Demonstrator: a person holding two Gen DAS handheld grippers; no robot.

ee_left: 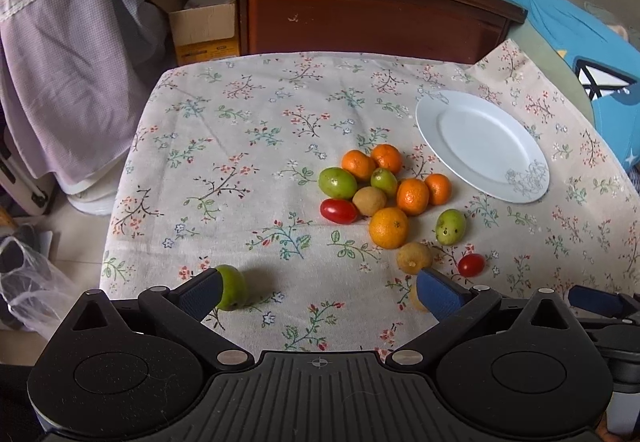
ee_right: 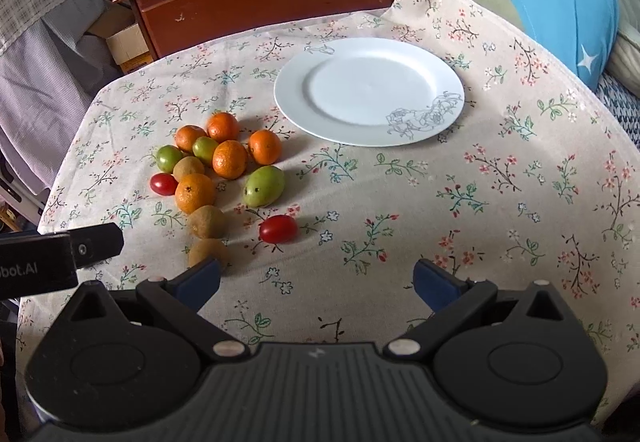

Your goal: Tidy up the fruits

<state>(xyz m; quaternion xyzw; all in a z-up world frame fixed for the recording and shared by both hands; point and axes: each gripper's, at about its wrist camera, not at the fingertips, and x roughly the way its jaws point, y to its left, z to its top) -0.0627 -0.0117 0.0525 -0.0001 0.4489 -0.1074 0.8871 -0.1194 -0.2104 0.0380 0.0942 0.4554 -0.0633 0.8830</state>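
The left gripper (ee_left: 318,292) is standing wide apart over the flowered beige tablecloth (ee_left: 248,130), and nothing is between its blue pads. The right gripper (ee_right: 316,280) is spread just as wide and is also carrying nothing.

The fruits are lying in a loose heap near the middle of the cloth: small orange mandarins (ee_left: 389,227), smooth green oval fruits (ee_left: 337,183), dull brown round fruits (ee_left: 369,200) and glossy red cherry tomatoes (ee_left: 339,211). The white round plate with a grey flower drawing (ee_right: 440,82) is sitting empty, near the heap but apart from it. One green round fruit (ee_left: 234,288) is lying well apart from the others, just beside the left finger of the left gripper.

I am judging that all these fruits are light and will roll easily on the cloth. The mandarins should be somewhat soft, with a peel that gives good grip – it is best to take them across the widest middle. The tomatoes look slippery and thin-skinned, so a gentle squeeze across the short side is safer. The green ones seem firm.

Some things are hard to make out. A yellowish-brown fruit (ee_left: 416,300) is mostly hidden behind the right pad of the left gripper. In the right wrist view, the nearest brown fruit (ee_right: 206,252) is partly covered by the left pad – I cannot tell if they are touching. What kind the brown and green fruits are, I cannot say.
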